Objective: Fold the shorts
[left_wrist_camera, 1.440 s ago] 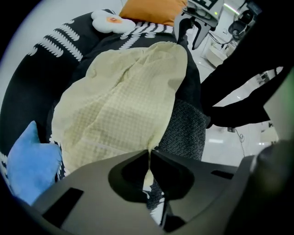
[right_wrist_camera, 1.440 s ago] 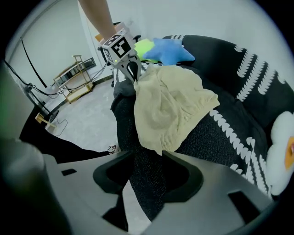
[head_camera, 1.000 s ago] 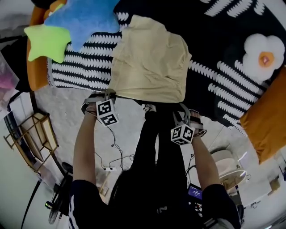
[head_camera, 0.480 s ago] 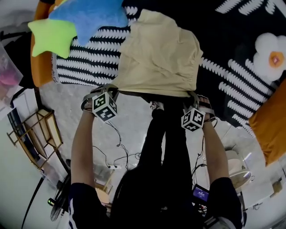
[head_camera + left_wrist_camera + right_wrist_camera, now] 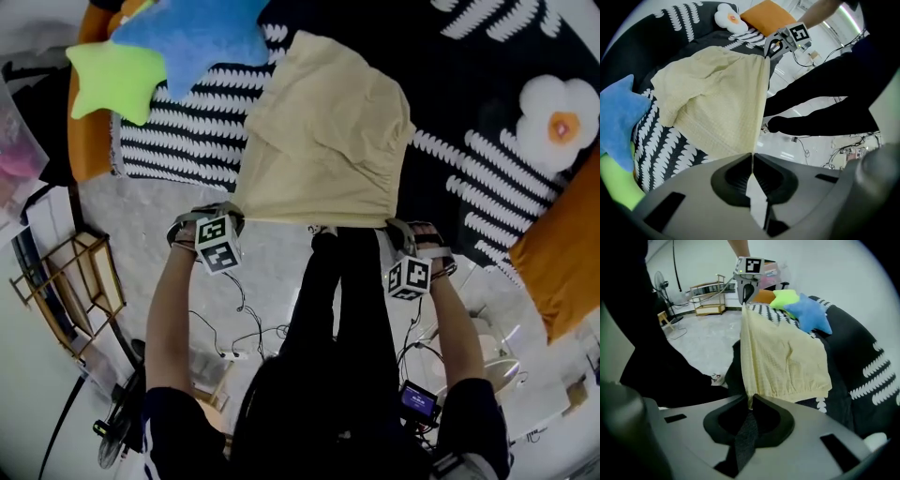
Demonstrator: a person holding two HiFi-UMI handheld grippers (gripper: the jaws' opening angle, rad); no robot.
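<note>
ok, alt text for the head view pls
A person holds pale yellow shorts by their near edge over a black-and-white cover: left gripper shut on one corner, right gripper, jaws closing, on the other. Blue star cushion and green star cushion top left.

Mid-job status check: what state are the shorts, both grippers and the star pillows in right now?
shorts: lying on the bed cover, near edge pulled straight between both grippers.
left gripper: jaws together, clamped on one end of that edge.
right gripper: jaws closing, the edge's other end between them.
blue star pillow: resting on the bed, overlapping the green one.
green star pillow: resting at the bed's corner, untouched.
</note>
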